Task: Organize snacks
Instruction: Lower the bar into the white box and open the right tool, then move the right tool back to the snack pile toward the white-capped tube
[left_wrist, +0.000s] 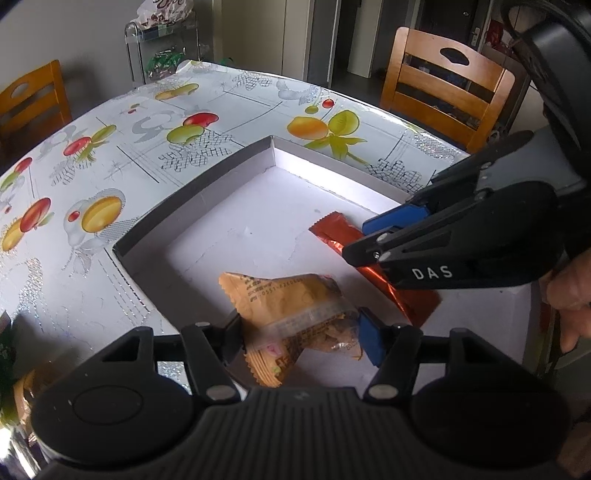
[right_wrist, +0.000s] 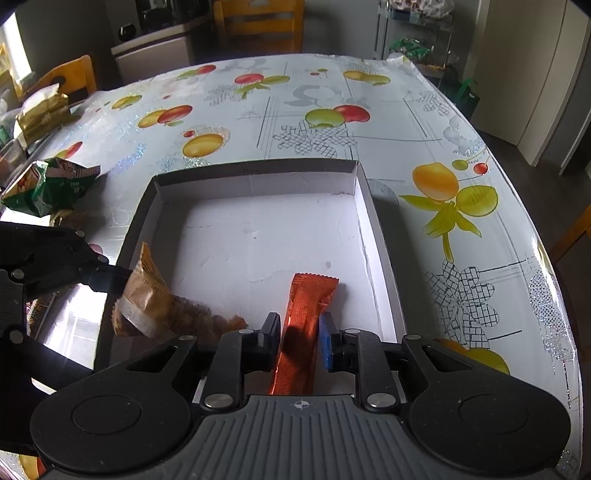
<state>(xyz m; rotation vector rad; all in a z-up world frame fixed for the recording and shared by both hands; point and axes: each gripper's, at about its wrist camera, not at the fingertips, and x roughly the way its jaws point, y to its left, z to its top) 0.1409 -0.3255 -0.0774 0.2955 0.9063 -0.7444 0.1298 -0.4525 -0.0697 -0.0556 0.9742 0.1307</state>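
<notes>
Only in right view: crinkly green snack bag (right_wrist: 51, 184) on fruit-print tablecloth (right_wrist: 406, 122). Right gripper (right_wrist: 298, 341) clenched on shiny orange foil bar (right_wrist: 303, 317); left gripper (left_wrist: 299, 336) around tan biscuit pkt (left_wrist: 288, 306), grip unclear. Both in shallow white cardboard tray (left_wrist: 195, 199).

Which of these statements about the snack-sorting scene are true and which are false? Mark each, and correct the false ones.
1. The red-orange wrapper lies between the fingers of the right claw. True.
2. The tan snack packet sits in the left claw. True.
3. The shallow box is full of snacks. False: only the two packets are over it, and most of its white floor is bare.
4. The green snack bag is inside the box. False: it lies on the fruit-print tablecloth, left of the box.
</notes>
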